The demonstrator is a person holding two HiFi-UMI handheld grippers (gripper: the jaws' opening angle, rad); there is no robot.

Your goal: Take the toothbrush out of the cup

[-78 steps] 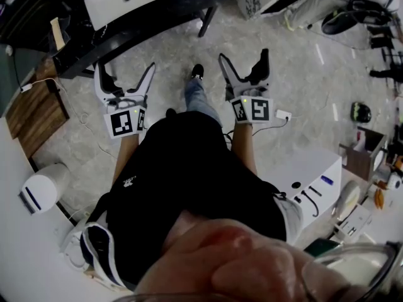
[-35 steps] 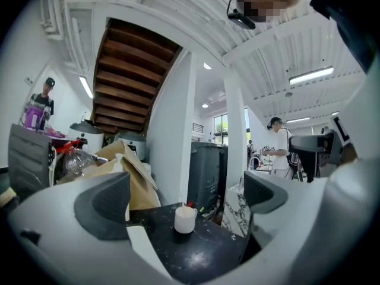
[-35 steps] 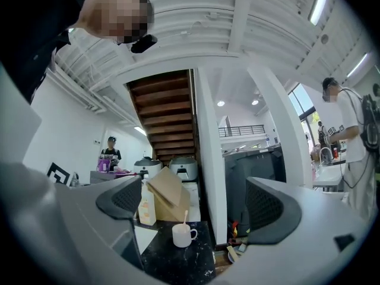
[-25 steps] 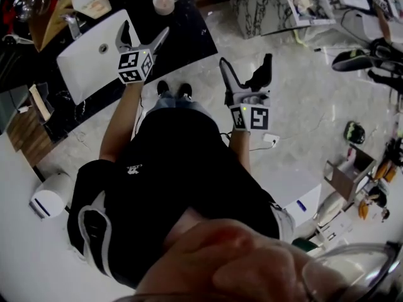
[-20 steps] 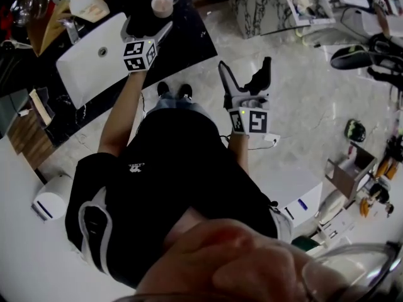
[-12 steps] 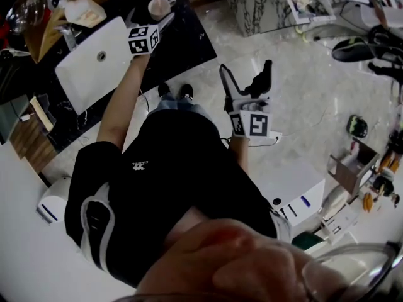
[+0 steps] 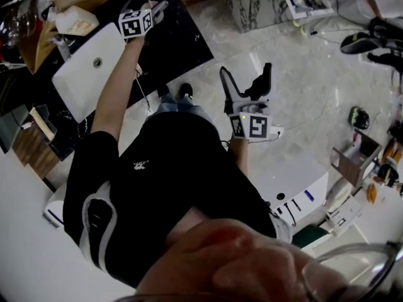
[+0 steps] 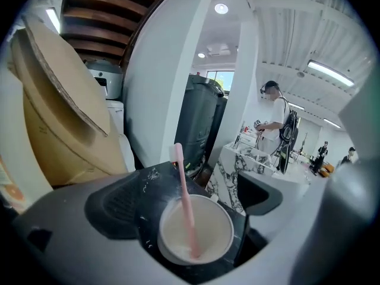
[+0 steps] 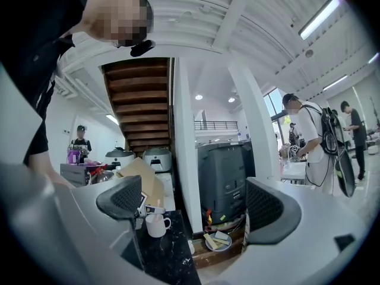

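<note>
the left gripper (image 7: 150, 7) sits at the top of the head view, left of centre, reaching over the black counter (image 7: 182, 38) just right of the white sink (image 7: 82, 74). in the left gripper view its tongs (image 8: 189, 199) stand wide, though they have just been narrowing a little. the white cup (image 8: 172, 233) sits low in the frame between the two dark pads. the pink toothbrush (image 8: 184, 206) stands in the cup, its foot on the bottom. its handle leans on the far rim, and the head rises to the upper left, above the rim. neither pad presses on the cup or the brush. a cardboard box (image 8: 65, 117) fills the left side of that view.

the right gripper (image 7: 245, 74) is at the centre of the head view, over the pale floor and well apart from the counter. in the right gripper view its tongs (image 9: 196, 203) are wide with nothing between the pads. the cup (image 9: 156, 225) shows small at lower left, standing on the counter beside the left pad.
</note>
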